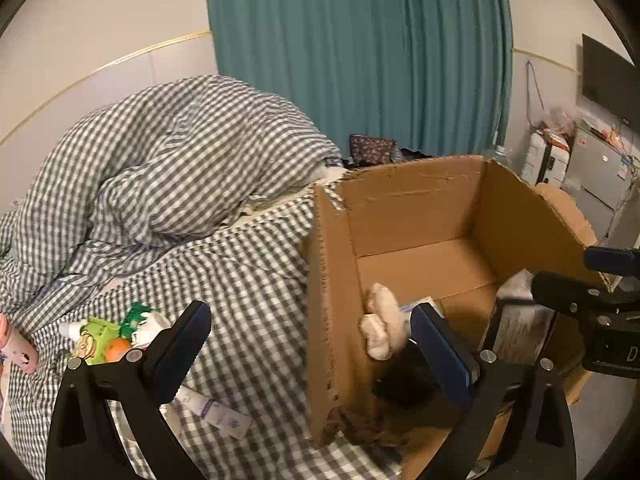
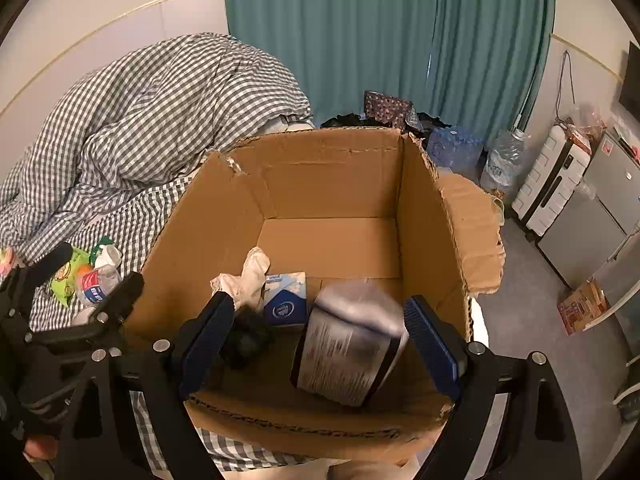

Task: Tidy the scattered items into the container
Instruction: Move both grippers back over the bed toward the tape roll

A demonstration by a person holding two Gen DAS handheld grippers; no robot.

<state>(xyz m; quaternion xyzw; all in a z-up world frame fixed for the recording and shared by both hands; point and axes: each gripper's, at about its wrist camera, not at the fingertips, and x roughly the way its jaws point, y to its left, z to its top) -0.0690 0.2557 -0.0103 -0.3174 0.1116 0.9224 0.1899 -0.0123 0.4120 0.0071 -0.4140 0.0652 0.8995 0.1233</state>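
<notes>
The right gripper [image 2: 318, 336] is hanging over the open brown cardboard box [image 2: 332, 184], jaws spread wide, and the blurred silver-grey printed pouch [image 2: 352, 344] is sitting between them with a gap on each side, so nothing is pinched. It looks freshly let go, its long axis tilting up and away from the tool. Also inside the box are lying a cream crumpled sock [image 2: 246, 280], a blue-and-white tissue pack [image 2: 286, 298] and a dark fuzzy bundle [image 2: 246, 338].

The left gripper [image 1: 310, 346] is also standing open and empty, straddling the box's left wall [image 1: 332, 320]. What is left outside is lying to its left on the grey-and-white checked bedsheet [image 1: 248, 272]: a green cartoon snack packet [image 1: 94, 338], a pink tube [image 1: 18, 346] and a flat white printed sachet [image 1: 218, 414] just under the left finger [image 1: 180, 352]. So the left hand is nearer; I judge the next pick is its job.

The right camera is showing the box floor and a small red-labelled clear bottle [image 2: 96, 282] by the packet; the left camera is hiding that bottle but showing the sachet and the tube
</notes>
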